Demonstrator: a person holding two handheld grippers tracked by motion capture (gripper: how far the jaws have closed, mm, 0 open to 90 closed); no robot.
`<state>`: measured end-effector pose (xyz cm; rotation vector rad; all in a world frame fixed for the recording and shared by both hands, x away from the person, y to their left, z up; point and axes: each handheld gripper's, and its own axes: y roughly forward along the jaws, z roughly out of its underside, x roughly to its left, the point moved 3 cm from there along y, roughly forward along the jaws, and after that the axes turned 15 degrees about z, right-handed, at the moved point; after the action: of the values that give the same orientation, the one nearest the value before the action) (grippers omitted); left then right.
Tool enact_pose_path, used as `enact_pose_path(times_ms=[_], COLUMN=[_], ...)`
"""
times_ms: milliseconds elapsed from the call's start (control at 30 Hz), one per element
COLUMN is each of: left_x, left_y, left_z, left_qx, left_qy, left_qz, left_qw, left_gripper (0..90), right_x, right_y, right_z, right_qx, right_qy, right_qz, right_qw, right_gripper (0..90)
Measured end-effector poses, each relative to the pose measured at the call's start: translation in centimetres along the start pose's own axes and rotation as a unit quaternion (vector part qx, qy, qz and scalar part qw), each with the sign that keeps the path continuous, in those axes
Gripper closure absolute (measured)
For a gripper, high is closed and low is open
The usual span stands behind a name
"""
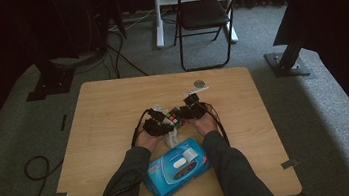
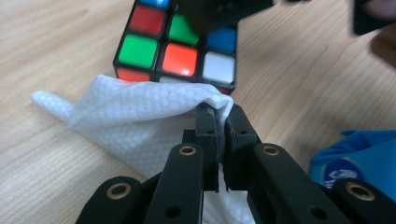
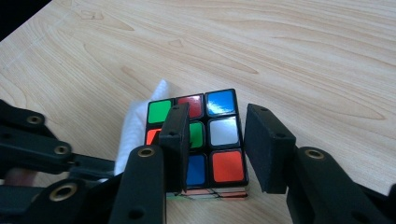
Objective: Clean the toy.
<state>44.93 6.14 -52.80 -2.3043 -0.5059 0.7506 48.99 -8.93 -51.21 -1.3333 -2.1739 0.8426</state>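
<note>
The left tool [image 2: 223, 114] pinches a white wipe [image 2: 140, 121] tight, its jaws closed on the cloth's corner, with the puzzle cube [image 2: 180, 51] just ahead and touching the wipe. The right tool [image 3: 217, 144] stands wide above the cube [image 3: 210, 140], one jaw over its top face. The cube sits mid-counter [image 1: 113, 105], between both tools, the left one nearer its side.
</note>
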Motion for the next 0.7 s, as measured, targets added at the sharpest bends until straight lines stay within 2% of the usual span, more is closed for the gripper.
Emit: enact_pose_path(times_ms=[100, 133, 200, 300, 400, 567, 667, 700], left_x=[0.5, 1.0, 1.7, 2.2, 3.1, 3.4, 3.6, 3.6], left_y=[0.4, 0.7, 0.9, 0.9, 0.5, 0.1, -0.1, -0.1], left_z=[0.2, 0.3, 0.5, 0.4, -0.1, -0.7, -1.1, -1.2], left_qx=[0.007, 0.01, 0.013, 0.011, 0.001, -0.01, -0.022, -0.023], left_qy=[-0.006, -0.017, -0.026, -0.038, -0.057, -0.061, -0.06, -0.06], left_qz=[-0.005, -0.01, -0.013, -0.016, -0.028, -0.035, -0.032, -0.032], left_qw=[0.9999, 0.9998, 0.9995, 0.9991, 0.998, 0.9975, 0.9974, 0.9974], left_gripper=[86.4, 86.2, 86.1, 85.7, 85.8, 85.8, 85.7, 85.8], right_x=[0.0, 0.0, 0.0, 0.0, -0.1, -0.2, -0.1, 0.0], right_y=[0.0, 0.0, 0.0, 0.0, -0.1, -0.3, -0.4, -0.6], right_z=[0.0, 0.0, 0.0, 0.0, 0.0, 0.1, 0.1, 0.1], right_qx=[0.0, 0.001, 0.001, 0.002, 0.004, 0.011, 0.014, 0.017], right_qy=[0.0, 0.001, 0.0, 0.001, 0.003, 0.001, -0.008, -0.018], right_qz=[0.0, 0.0, 0.0, -0.001, -0.003, 0.001, 0.004, 0.007], right_qw=[1.0, 1.0, 1.0, 1.0, 1.0, 0.9999, 0.9999, 0.9997], right_gripper=[61.0, 61.1, 61.0, 61.1, 61.0, 60.9, 60.0, 59.1])
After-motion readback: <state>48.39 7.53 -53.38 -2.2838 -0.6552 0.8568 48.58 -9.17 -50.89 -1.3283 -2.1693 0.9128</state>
